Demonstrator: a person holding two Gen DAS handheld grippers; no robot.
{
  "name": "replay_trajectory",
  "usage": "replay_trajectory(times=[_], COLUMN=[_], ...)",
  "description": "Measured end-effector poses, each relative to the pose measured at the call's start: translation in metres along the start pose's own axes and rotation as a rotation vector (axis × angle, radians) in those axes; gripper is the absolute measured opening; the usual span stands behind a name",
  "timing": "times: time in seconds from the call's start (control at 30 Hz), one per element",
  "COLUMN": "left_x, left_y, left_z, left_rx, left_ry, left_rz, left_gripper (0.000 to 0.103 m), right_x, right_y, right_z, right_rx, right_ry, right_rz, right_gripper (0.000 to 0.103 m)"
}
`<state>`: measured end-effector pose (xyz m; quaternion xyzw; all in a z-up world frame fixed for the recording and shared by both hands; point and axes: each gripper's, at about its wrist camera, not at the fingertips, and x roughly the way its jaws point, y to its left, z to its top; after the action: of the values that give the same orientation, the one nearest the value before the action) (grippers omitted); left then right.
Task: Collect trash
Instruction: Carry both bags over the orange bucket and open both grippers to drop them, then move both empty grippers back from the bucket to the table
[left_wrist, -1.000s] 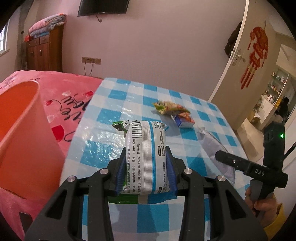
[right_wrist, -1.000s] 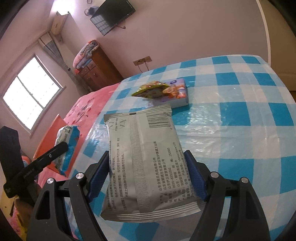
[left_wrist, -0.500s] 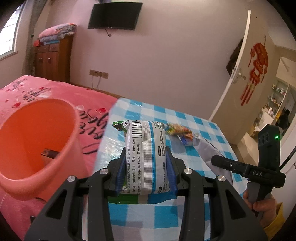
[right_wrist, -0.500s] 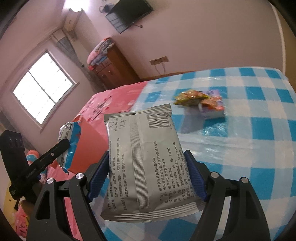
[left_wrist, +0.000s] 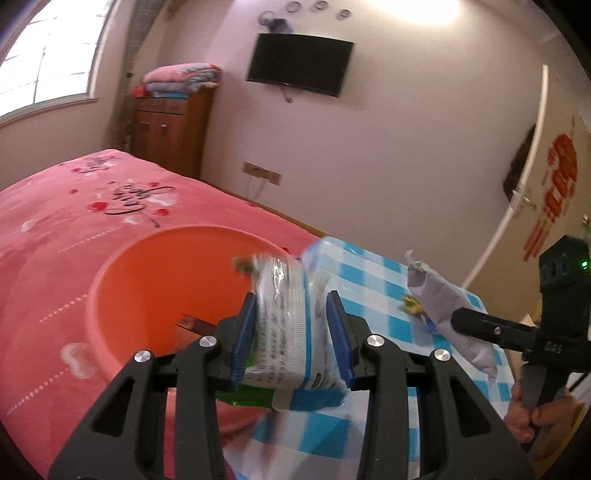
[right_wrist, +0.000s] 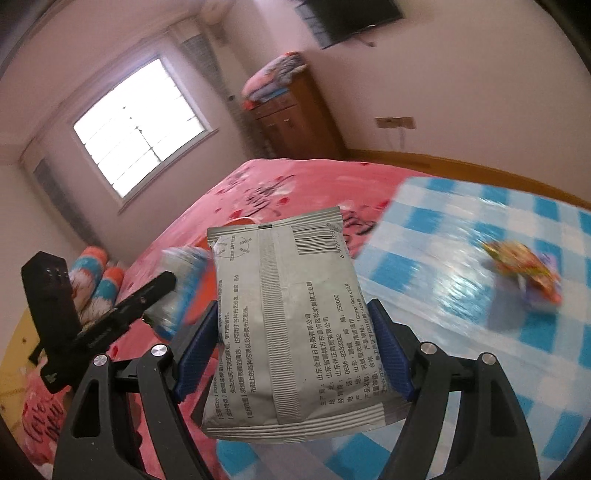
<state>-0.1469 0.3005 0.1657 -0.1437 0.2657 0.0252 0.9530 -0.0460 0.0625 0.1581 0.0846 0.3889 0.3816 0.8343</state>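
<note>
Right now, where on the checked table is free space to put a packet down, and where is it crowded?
On the blue-and-white checked tablecloth, the wide patch between the near pink bedspread and the colourful snack wrappers is bare. The wrappers crowd the far right part. The round orange plastic bin at the table's left edge holds something dark at its bottom; its mouth is otherwise open.

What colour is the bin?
Orange, best seen in the left wrist view: the bin sits beside the checked table.

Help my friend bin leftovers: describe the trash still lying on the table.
Find the blue-and-white checked table beside the pink bed. The colourful snack wrapper lies alone on it, orange and yellow, unlike the grey packet held in the right gripper's jaws.
</note>
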Motion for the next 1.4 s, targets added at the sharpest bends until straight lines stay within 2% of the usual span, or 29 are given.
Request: replay_trajectory(times=[0.13, 0.27, 0.57, 0.67, 0.73, 0.83, 0.93, 1.0, 1.4], left_x=[-0.001, 0.008, 0.01, 0.008, 0.007, 0.005, 0.0, -0.001, 0.001], left_y=[0.018, 0.034, 0.055, 0.06, 0.061, 0.065, 0.066, 0.067, 0.043], left_z=[0.007, 0.005, -0.004, -0.006, -0.008, -0.009, -0.009, -0.009, -0.008], left_rx=[-0.033, -0.068, -0.107, -0.114, -0.111, -0.129, -0.125, -0.129, -0.062], left_ry=[-0.018, 0.0, 0.019, 0.019, 0.017, 0.014, 0.0, -0.008, -0.013], left_rz=[0.036, 0.06, 0.089, 0.119, 0.141, 0.153, 0.171, 0.179, 0.202], left_gripper=[0.04, 0.04, 0.041, 0.052, 0.054, 0.064, 0.068, 0.074, 0.084], right_x=[0.021, 0.044, 0.08, 0.092, 0.097, 0.096, 0.091, 0.084, 0.059], right_y=[0.032, 0.055, 0.081, 0.085, 0.085, 0.084, 0.081, 0.077, 0.042], right_z=[0.016, 0.028, 0.039, 0.044, 0.048, 0.048, 0.048, 0.045, 0.021], right_rx=[-0.059, -0.106, -0.152, -0.147, -0.131, -0.101, -0.108, -0.111, -0.072], right_ry=[0.015, 0.03, 0.062, 0.066, 0.062, 0.049, 0.02, -0.001, -0.041], right_rz=[0.041, 0.065, 0.096, 0.107, 0.119, 0.142, 0.112, 0.085, -0.026], right_gripper=[0.078, 0.078, 0.079, 0.08, 0.082, 0.086, 0.089, 0.089, 0.091])
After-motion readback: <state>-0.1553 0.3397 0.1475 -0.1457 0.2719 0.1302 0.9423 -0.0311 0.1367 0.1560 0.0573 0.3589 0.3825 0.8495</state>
